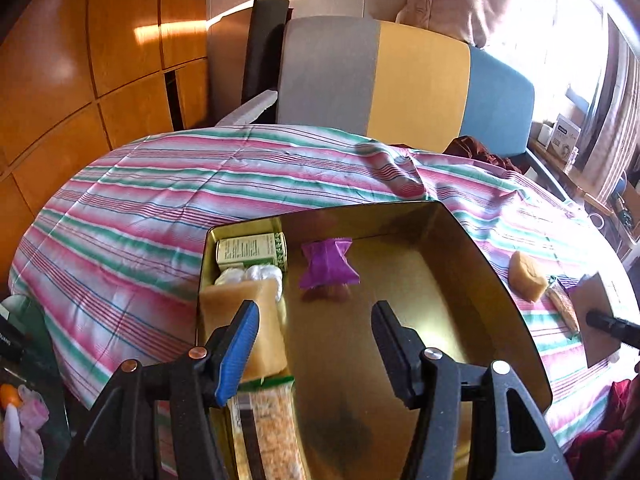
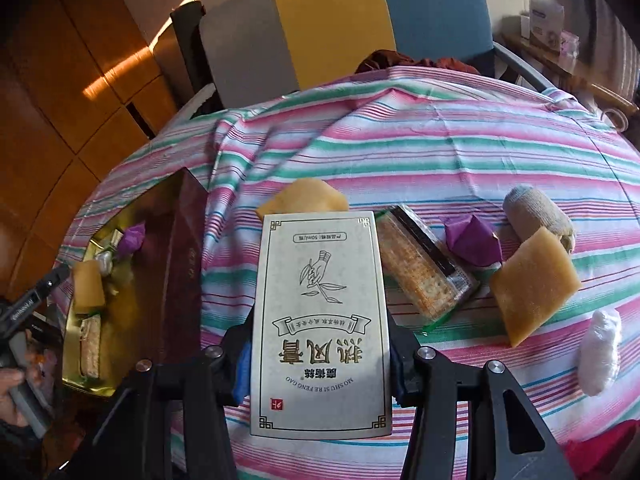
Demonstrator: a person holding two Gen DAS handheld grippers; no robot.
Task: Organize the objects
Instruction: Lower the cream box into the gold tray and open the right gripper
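My left gripper hangs open over the gold tin, with nothing between its fingers. In the tin lie a purple wrapped candy, a green and white box, white wrapped pieces, a yellow sponge block and a cracker pack. My right gripper is shut on a white printed box, held above the striped cloth to the right of the tin. On the cloth lie a cracker pack, a purple candy, two yellow sponges, a rolled sock and a white wrapped piece.
The striped cloth covers a round table. Behind it stands a chair with a grey, yellow and blue back. Wooden cabinets fill the left wall. A shelf with boxes stands by the window on the right.
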